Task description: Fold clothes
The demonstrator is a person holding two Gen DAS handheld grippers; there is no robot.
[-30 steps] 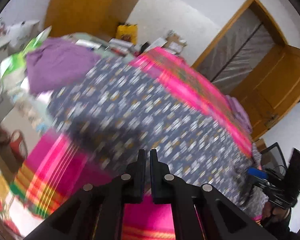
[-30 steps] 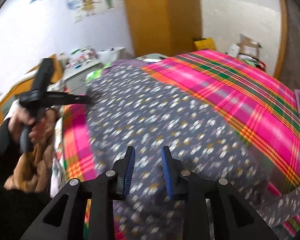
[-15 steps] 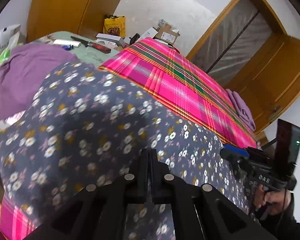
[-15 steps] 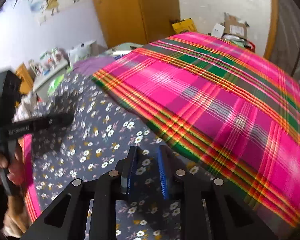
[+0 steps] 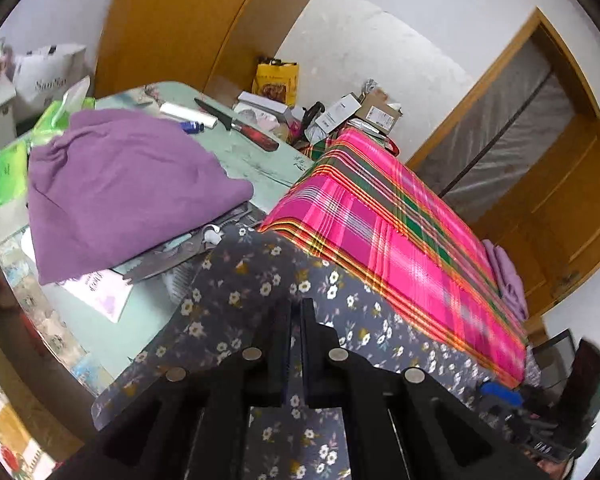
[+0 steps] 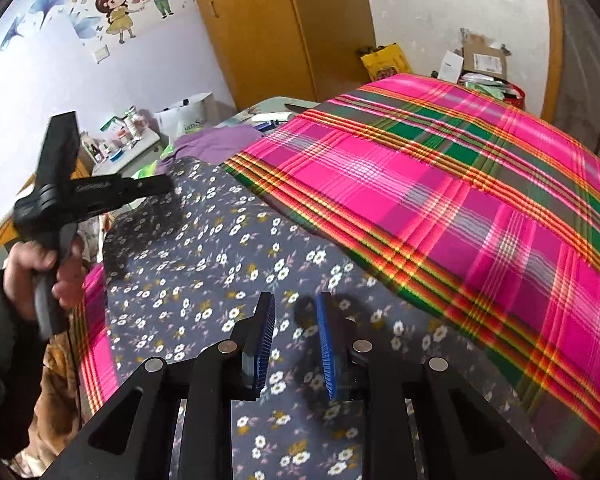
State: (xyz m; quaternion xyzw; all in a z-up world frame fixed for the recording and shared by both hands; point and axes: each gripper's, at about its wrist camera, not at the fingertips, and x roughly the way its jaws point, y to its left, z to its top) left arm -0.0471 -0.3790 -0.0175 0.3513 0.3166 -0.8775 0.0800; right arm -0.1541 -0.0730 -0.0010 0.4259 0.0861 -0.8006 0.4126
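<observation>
A dark grey floral garment lies spread over the near part of a pink plaid bedspread. My left gripper is shut on an edge of this garment and holds it lifted off the bed. The right wrist view shows that gripper at the left, in a person's hand, with cloth hanging from its tip. My right gripper hovers just over the flat cloth. Its blue pads are apart and opening, with nothing pinched between them. In the left wrist view it shows dimly at the lower right.
A purple cloth lies on a pale green table beside the bed, with a knife and small boxes behind it. Another purple garment lies at the bed's far edge. Wooden wardrobe and door stand behind.
The left gripper has carried the garment's edge sideways towards the table end of the bed, so more plaid bedspread shows. The right gripper's jaws stand narrower than a second ago.
</observation>
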